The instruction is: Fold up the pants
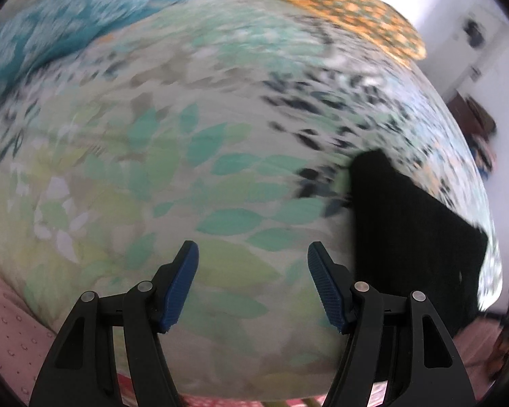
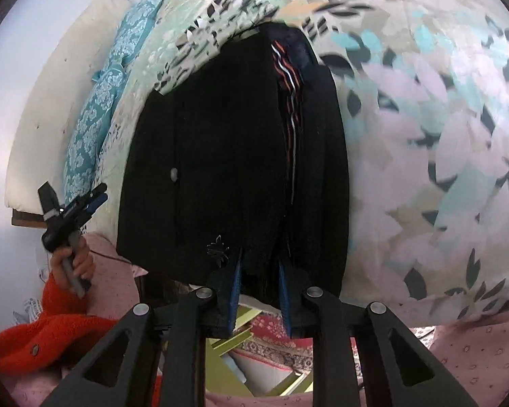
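My right gripper [image 2: 258, 268] pinches the near edge of the folded black pants [image 2: 227, 156], which lie on the leaf-print bedsheet [image 2: 424, 142] with a red-and-white striped lining showing along one fold. My left gripper [image 1: 252, 283] hangs over the bedsheet with its jaws spread and nothing between them, the pants off to its right.
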`<state>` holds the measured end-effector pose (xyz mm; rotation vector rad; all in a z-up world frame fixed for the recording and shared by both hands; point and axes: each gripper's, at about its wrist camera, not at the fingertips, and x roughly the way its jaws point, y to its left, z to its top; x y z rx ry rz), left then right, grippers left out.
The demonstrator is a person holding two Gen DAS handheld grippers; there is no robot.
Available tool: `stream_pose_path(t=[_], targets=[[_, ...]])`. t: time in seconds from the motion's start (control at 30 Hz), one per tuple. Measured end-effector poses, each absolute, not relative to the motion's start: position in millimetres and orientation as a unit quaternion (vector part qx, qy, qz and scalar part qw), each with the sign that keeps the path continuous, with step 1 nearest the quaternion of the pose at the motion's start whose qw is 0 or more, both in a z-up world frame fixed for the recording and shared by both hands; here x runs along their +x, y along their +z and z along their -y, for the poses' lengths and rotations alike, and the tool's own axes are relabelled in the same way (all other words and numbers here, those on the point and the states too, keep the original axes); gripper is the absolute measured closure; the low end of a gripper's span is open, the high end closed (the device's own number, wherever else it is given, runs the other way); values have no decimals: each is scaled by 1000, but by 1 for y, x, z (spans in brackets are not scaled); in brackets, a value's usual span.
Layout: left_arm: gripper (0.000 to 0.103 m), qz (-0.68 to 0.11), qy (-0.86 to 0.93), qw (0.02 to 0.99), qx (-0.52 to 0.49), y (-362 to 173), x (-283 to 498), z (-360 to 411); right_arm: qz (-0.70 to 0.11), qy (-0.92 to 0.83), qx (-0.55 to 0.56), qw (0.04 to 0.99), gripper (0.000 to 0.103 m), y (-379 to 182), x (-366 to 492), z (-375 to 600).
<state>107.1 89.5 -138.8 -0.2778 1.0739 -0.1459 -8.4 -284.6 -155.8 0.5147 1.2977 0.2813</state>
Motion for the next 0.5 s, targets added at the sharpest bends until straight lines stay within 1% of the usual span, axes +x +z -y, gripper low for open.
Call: stream_pose_path(t=[0.03, 0.1, 0.17, 0.2, 0.3, 0.37, 0.43, 0.47, 0.5], targets=[[34, -503, -82, 852, -116, -133, 104, -78, -598, 125, 217, 761, 73, -148, -6, 282], [31, -491, -112, 859, -89, -122, 96, -56, -590, 108, 171, 781, 69, -127, -3, 279], [27, -477, -144, 865, -57, -114, 86, -30, -562, 95, 124, 812, 69, -98, 2, 277], [26, -472, -160, 866, -42, -112, 81, -18, -544, 98, 117, 825, 69, -83, 7, 275], [26, -477, -198, 856, 10, -119, 71, 18, -501, 124, 136, 846, 69, -58, 25, 272], [26, -483, -209, 849, 40, -127, 65, 33, -487, 154, 162, 844, 69, -64, 51, 265], [26, -494, -219, 839, 65, -137, 60, 44, -501, 129, 156, 842, 69, -87, 71, 266], [26, -497, -222, 836, 71, -141, 57, 47, -524, 92, 140, 835, 74, -111, 82, 271], [26, -498, -226, 834, 71, -142, 55, 47, -542, 73, 143, 825, 85, -131, 89, 275]])
